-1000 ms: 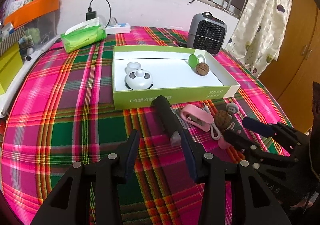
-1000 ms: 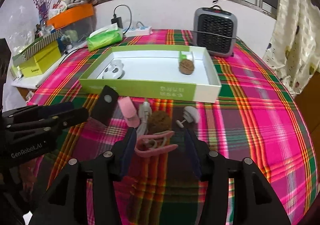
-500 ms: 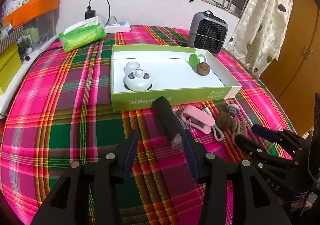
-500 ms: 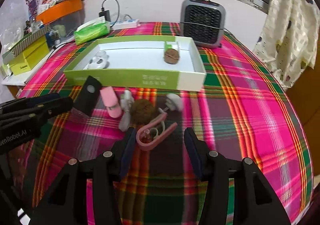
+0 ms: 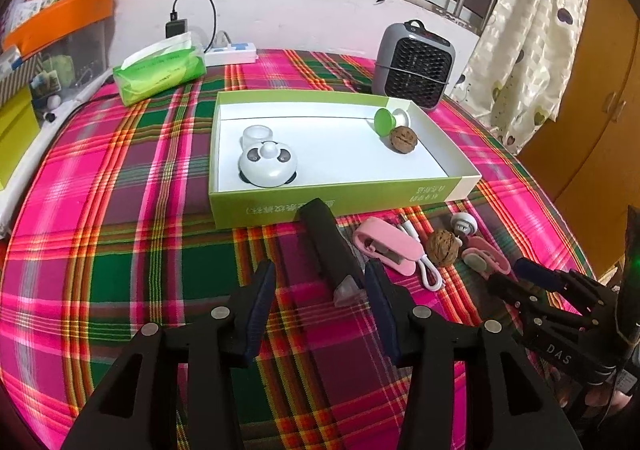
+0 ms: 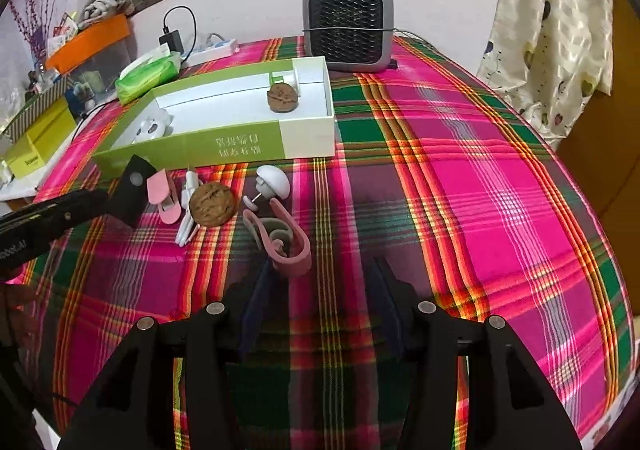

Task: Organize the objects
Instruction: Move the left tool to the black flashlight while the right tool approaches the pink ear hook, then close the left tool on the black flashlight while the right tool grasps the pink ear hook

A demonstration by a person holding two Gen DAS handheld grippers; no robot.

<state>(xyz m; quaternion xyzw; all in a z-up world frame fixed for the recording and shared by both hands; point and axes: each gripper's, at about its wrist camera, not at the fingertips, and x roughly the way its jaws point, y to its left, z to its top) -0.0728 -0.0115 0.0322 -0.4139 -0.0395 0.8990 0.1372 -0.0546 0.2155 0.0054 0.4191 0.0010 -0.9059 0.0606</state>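
Note:
A green box [image 5: 332,204] with a white floor holds a panda-shaped gadget [image 5: 268,166], a clear cup [image 5: 256,135], a green cap [image 5: 383,120] and a walnut [image 5: 403,138]. In front of it lie a black bar [image 5: 326,246], a pink case [image 5: 384,246], a white cable [image 5: 429,275], a second walnut [image 6: 211,203], a white hook [image 6: 273,181] and a pink clip [image 6: 285,240]. My left gripper [image 5: 320,302] is open, with the bar's near end between its fingers, close to the right one. My right gripper [image 6: 322,290] is open; the clip lies just ahead of its left finger [image 6: 260,298].
A grey heater [image 6: 346,32] stands behind the box. A green tissue pack [image 5: 160,70] and a power strip [image 5: 230,52] sit at the back left. Yellow and orange boxes [image 6: 38,146] line the left side. A curtain [image 5: 532,34] hangs at right past the plaid table's edge.
The right gripper has shifted right and rolled, so the pink clip went from between its fingers to ahead of the left one. The left jaws spread a little wider around the black bar.

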